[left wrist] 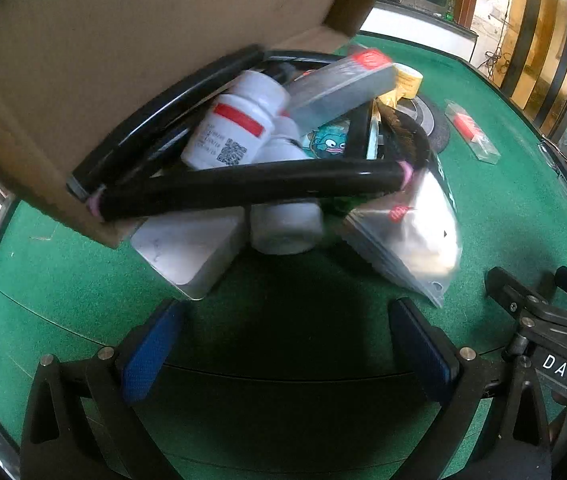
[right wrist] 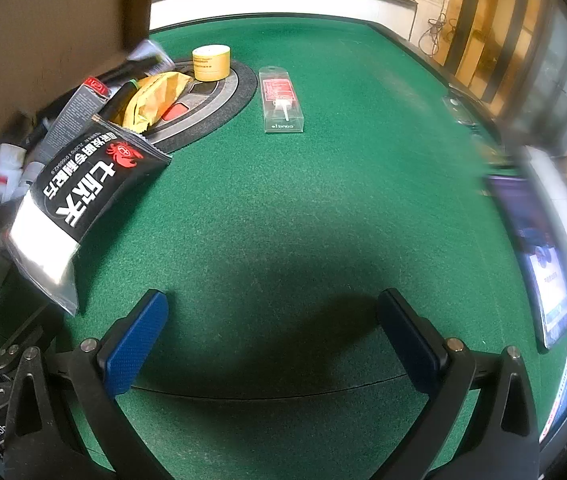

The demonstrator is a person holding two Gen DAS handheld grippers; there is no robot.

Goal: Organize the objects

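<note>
Clearly, both claws stood spread and empty above the green table (right wrist: 323,200): the left gripper (left wrist: 283,344) faced a tipped cardboard box (left wrist: 95,60), the right gripper (right wrist: 271,340) faced open felt. Against the box lay a heap: black tubes (left wrist: 251,184), a white bottle (left wrist: 239,120), a black pouch (right wrist: 91,176). Beyond the box sat a yellow tape roll (right wrist: 211,62) and, well apart, a clear packet (right wrist: 281,98).
</note>
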